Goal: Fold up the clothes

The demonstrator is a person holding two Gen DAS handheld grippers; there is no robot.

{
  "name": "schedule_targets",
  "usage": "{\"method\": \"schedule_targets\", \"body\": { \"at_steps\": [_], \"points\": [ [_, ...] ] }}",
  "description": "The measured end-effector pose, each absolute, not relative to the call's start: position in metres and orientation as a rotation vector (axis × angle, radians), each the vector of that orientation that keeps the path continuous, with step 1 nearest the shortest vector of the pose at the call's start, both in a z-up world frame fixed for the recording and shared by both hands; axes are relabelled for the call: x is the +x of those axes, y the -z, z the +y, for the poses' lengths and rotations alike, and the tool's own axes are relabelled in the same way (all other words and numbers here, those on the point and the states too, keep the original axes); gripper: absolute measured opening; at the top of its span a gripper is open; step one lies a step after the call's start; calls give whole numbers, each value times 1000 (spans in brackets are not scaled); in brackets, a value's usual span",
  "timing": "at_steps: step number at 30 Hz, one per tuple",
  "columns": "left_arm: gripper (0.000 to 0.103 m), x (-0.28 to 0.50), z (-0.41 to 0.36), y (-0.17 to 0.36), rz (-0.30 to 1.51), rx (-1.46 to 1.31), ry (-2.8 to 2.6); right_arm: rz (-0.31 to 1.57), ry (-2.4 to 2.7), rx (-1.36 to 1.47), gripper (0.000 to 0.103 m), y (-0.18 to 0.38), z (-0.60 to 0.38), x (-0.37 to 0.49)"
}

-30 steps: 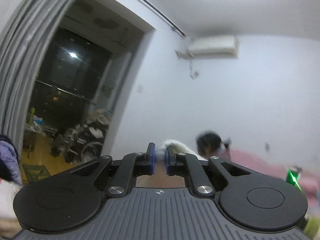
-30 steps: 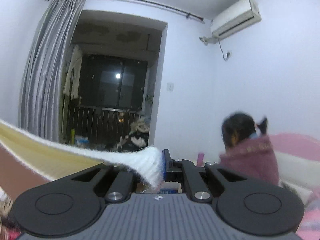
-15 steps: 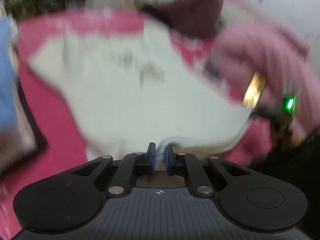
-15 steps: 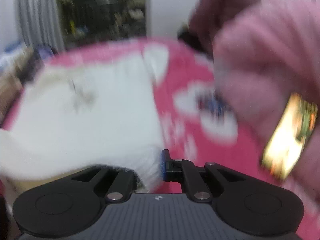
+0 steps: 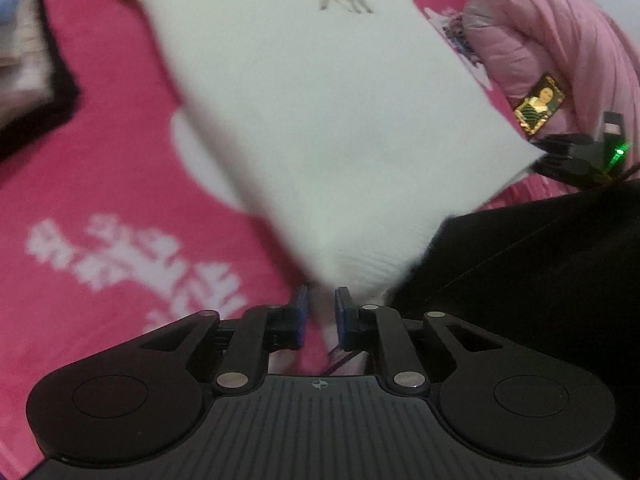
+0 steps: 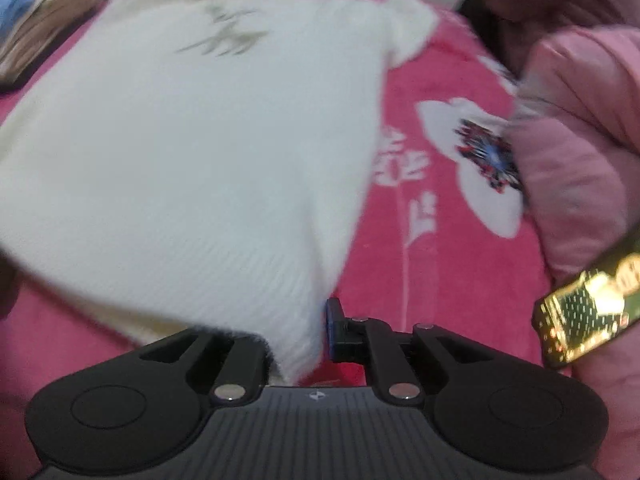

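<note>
A white knitted sweater (image 5: 320, 120) with small deer figures lies spread over a pink blanket (image 5: 100, 200). My left gripper (image 5: 320, 312) is shut on its near hem corner. In the right wrist view the same sweater (image 6: 200, 160) fills the left half. My right gripper (image 6: 312, 332) is shut on the other hem corner, and the cloth drapes over and hides its left finger. The right gripper also shows at the right edge of the left wrist view (image 5: 576, 156), at the sweater's far corner.
A pink padded jacket (image 6: 580, 140) with a gold patch (image 6: 588, 312) lies to the right on the pink blanket (image 6: 440, 240). Dark clothing (image 5: 540, 260) sits near the left gripper's right side. Other garments pile at the far left (image 5: 24, 40).
Both grippers swung down from facing the room to facing the bed, carrying the sweater. It now lies spread on the blanket, with both hem corners still held.
</note>
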State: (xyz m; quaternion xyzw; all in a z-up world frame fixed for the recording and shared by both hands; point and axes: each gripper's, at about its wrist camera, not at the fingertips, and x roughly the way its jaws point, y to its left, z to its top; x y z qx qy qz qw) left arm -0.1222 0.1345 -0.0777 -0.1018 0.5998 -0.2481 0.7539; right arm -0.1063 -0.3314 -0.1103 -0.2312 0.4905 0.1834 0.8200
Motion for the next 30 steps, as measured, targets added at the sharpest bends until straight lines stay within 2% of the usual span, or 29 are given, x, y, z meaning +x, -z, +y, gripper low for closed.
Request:
{"method": "schedule_targets", "body": {
  "at_steps": [1,4,7,9,14,15,16,17,22,25,30],
  "points": [
    [21,-125,142,74,1309,-224,523,1048,-403,-516,16,107,-331,-108],
    [23,-133,164,70,1287,-231,462,1029,-397,-555,44,99,-336,-110],
    [26,-131,177,69,1243,-284,410,972,-412,-566,51,96,-345,-108],
    [26,-128,178,72,1229,-313,395,902,-425,-618,53,97,-346,-113],
    [29,-122,168,81,1203,-322,406,514,-478,-988,57,103,-320,-170],
    [30,-119,165,85,1203,-332,406,495,-503,-1029,63,104,-318,-177],
    [30,-116,162,89,1202,-341,406,519,-535,-1042,77,105,-319,-180],
    [31,-114,159,93,1202,-350,406,542,-546,-1048,79,105,-323,-183],
    [31,-104,151,109,1202,-376,389,653,-454,-995,79,92,-350,-181],
    [31,-103,153,110,1196,-392,376,745,-325,-731,76,64,-374,-156],
    [31,-100,164,107,1151,-454,319,919,-225,-63,72,31,-410,-90]
  ]
}}
